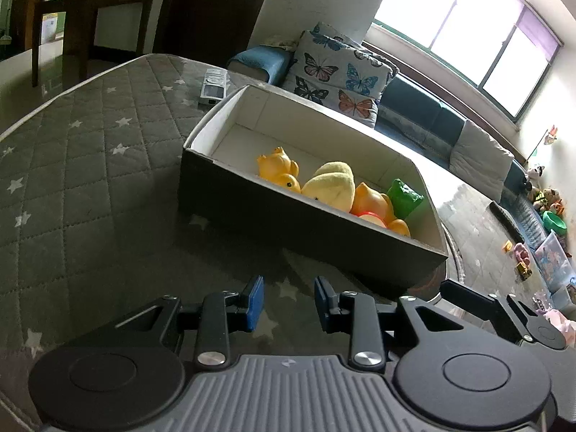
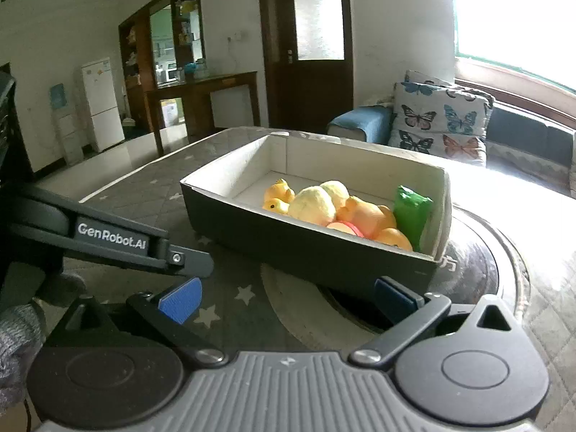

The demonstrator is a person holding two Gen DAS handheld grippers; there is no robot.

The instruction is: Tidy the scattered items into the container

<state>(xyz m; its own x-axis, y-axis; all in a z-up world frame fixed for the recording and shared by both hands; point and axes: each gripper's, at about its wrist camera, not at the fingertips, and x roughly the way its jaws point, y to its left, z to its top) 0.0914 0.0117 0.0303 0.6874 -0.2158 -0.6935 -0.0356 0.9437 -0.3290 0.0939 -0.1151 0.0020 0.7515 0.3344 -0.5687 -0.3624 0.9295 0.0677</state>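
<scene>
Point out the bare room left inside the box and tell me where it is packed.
Inside the box, the floor toward the doorway-side end wall is bare, bordered by the yellow duck. The other end is crowded: plush toy, orange toy and green packet sit packed together. Both the left claw and right claw are open and hold nothing.

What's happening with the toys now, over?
Left tongs open, empty. Right tongs open, empty. Toys inside box. Nothing blocking.
</scene>
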